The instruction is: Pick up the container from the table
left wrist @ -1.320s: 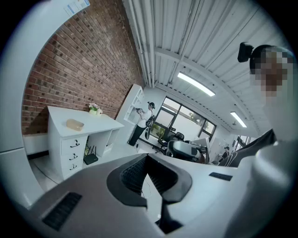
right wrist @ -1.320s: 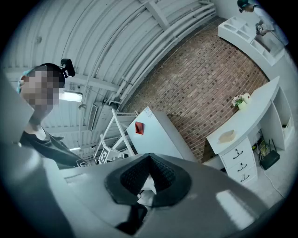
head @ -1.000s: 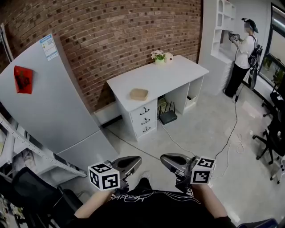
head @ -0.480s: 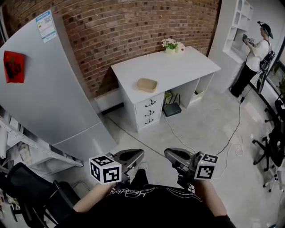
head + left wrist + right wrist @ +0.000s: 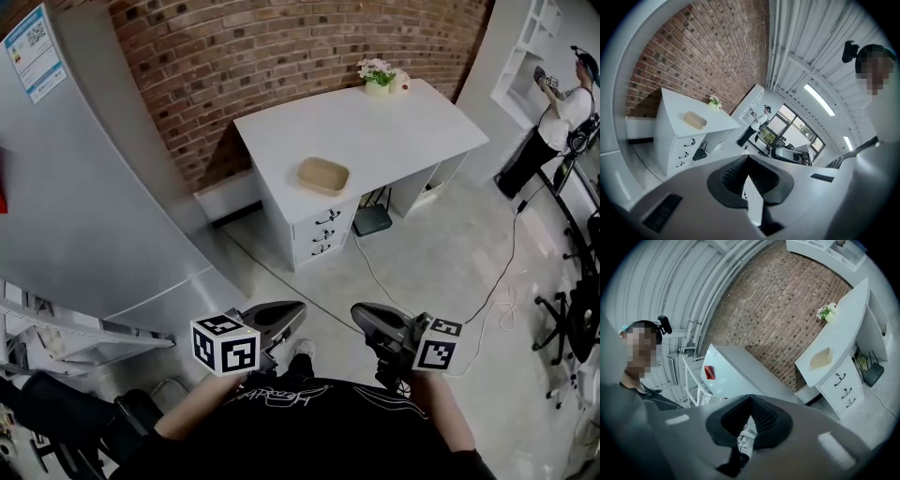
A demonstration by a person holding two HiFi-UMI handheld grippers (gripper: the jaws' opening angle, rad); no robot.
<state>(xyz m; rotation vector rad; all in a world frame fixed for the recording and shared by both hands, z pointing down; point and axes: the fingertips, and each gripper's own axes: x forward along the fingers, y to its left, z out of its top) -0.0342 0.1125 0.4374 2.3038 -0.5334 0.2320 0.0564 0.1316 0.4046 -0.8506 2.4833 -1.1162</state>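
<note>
Nearest to us, low before our body, the left gripper (image 5: 277, 319) and the right gripper (image 5: 371, 321) point forward side by side. In each gripper view the jaws are pressed together at the tips, with nothing between them. Compared with a second ago, the white table (image 5: 403, 127) stands larger and nearer in the head view, and the grey fridge (image 5: 84, 197) has slid to the left edge. We judge that we are walking toward the table. The approach is under way, but the container is not yet in reach and the jaws must first spread. The container (image 5: 323, 175), a shallow tan tray, lies on the near left part of the table, above the drawers (image 5: 322, 234) and well apart from both grippers. At the far end stands a small flower pot (image 5: 377, 73), and the pale thing beside it is too small to name. We cannot see whether the container holds anything. The fridge is cut off at the left. The person (image 5: 561, 103) at the far right is partly out of the picture.
</note>
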